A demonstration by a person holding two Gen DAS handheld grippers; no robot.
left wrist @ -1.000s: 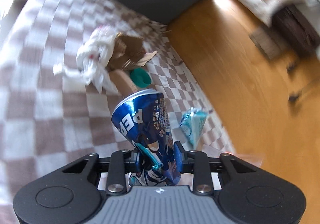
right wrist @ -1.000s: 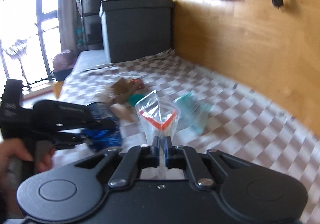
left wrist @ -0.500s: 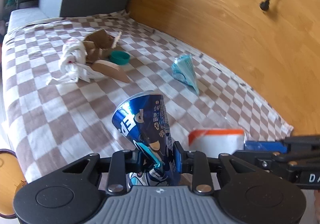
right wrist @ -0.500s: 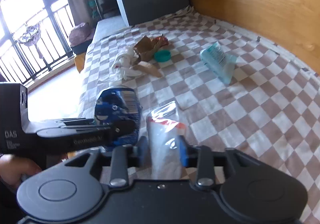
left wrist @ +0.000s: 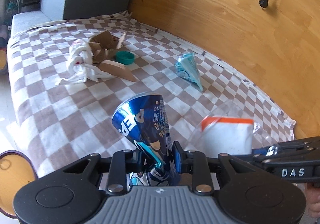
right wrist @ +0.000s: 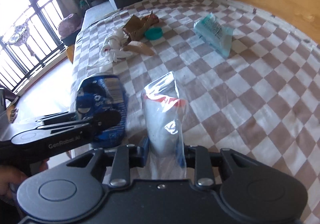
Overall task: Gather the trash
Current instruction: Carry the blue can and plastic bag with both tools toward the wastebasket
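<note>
— Checkered brown-and-white bedspread [left wrist: 60, 107] fills both views, with the wooden wall [left wrist: 250, 29] running along its far side. So where does the trash stand?

— Two pieces are already up. The left tool [left wrist: 157, 156] is clenched on a crushed blue can [left wrist: 144, 124], which stands up from the jaws and leans a little left. The right tool [right wrist: 163, 155] has a clear zip bag [right wrist: 164, 116] with an orange strip between its jaws, the bag's long axis rising straight out of them.

— Is the right one gripping it firmly?

— Its jaws have just been closing again after opening, and the plastic sits between the blue pads; they look pressed to it.

— What does the next move turn on?

— Can and bag sit side by side, the bag just to the can's right, mouth upward. If the can is meant for the bag, it lies to the left of the opening and must travel across and down, lengthwise.

— And the rest?

— Well ahead on the bed: a white crumpled bag [left wrist: 80, 61], torn cardboard [left wrist: 104, 43], a teal lid [left wrist: 125, 57], and a pale blue packet [left wrist: 189, 67] nearer the wall, on the right tool's side.

— What differs from before?

— The left view has rolled level, and the bag now appears plump rather than pinched flat.
</note>
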